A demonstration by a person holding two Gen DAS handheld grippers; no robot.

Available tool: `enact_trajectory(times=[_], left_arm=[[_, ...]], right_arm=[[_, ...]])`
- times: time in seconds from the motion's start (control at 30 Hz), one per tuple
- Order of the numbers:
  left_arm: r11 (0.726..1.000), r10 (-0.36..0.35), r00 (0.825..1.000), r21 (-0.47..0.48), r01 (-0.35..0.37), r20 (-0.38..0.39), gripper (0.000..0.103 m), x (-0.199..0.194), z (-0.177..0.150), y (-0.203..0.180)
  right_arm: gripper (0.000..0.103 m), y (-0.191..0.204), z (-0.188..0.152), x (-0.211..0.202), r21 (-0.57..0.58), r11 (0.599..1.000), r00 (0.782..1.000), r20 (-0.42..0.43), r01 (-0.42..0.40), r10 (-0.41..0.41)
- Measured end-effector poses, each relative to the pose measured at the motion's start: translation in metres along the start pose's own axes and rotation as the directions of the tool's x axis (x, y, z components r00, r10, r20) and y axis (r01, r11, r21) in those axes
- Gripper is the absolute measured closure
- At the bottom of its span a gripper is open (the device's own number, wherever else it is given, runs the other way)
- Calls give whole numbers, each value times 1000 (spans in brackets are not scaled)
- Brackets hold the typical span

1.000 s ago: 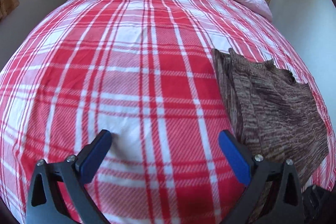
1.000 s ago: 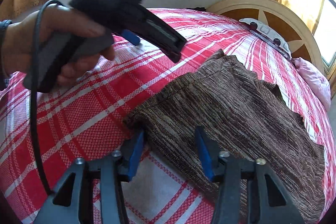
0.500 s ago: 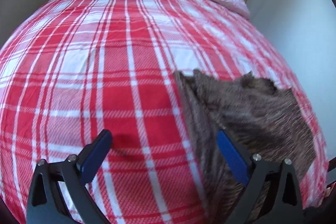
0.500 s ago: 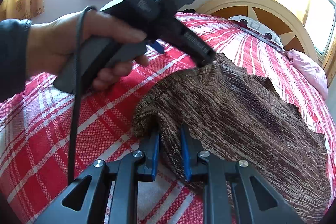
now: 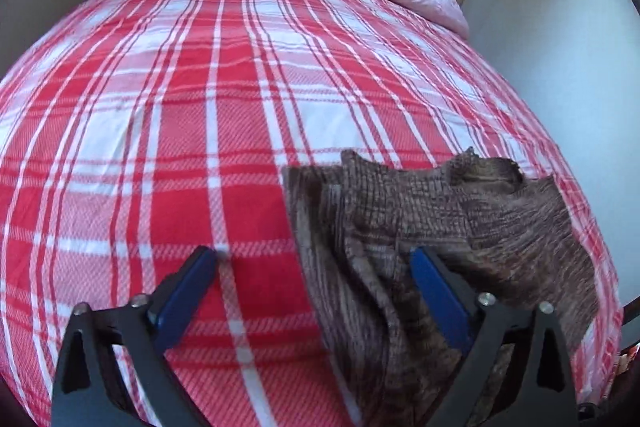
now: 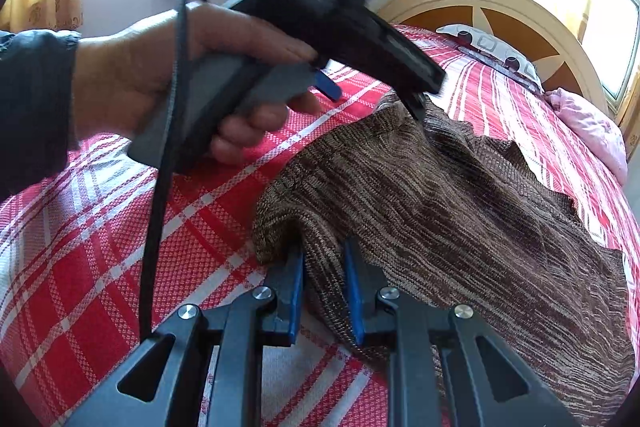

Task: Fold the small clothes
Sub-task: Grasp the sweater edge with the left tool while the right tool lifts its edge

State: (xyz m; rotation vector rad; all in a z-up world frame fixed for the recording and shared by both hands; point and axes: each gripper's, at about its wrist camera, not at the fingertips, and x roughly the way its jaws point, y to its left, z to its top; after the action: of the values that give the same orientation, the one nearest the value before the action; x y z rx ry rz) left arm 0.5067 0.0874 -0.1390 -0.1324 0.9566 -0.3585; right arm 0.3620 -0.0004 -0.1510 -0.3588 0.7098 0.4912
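While R gripper (image 6: 324, 283) pinches brown knit garment (image 6: 460, 211) edge at lower centre, L gripper (image 5: 316, 283) hangs spread wide over its left edge, fold barely begun, most left.

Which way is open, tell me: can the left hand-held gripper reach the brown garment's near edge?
Probably yes. The left hand-held gripper stands open right over the brown garment, its edge between the fingers, nothing blocking.
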Motion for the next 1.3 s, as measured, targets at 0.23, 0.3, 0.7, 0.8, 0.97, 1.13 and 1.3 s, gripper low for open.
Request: enact_trajectory(times=[0.23, 0.3, 0.7, 0.8, 0.97, 1.13, 1.3], left_arm=[[998, -65, 998, -5, 65, 2, 94, -8, 6, 1], [999, -38, 999, 7, 38, 1, 95, -9, 5, -4], [995, -83, 994, -47, 86, 76, 96, -49, 15, -18], [991, -107, 989, -67, 115, 104, 96, -56, 18, -26], [984, -151, 975, -66, 164, 161, 96, -72, 31, -55], [979, -183, 966, -55, 196, 183, 96, -76, 41, -85], [975, -212, 962, -24, 219, 172, 96, -66, 49, -127]], right_arm=[[90, -4, -2, -10, 23, 1000, 999, 52, 1, -3], [92, -3, -2, -13, 18, 1000, 998, 61, -6, 5], [94, -56, -11, -49, 201, 975, 991, 112, -99, 77], [96, -64, -18, -60, 237, 965, 988, 127, -112, 83], [97, -87, -22, -81, 294, 946, 982, 160, -140, 95], [97, -117, -27, -110, 352, 923, 976, 201, -156, 88], [102, -151, -40, -140, 393, 908, 971, 231, -144, 53]])
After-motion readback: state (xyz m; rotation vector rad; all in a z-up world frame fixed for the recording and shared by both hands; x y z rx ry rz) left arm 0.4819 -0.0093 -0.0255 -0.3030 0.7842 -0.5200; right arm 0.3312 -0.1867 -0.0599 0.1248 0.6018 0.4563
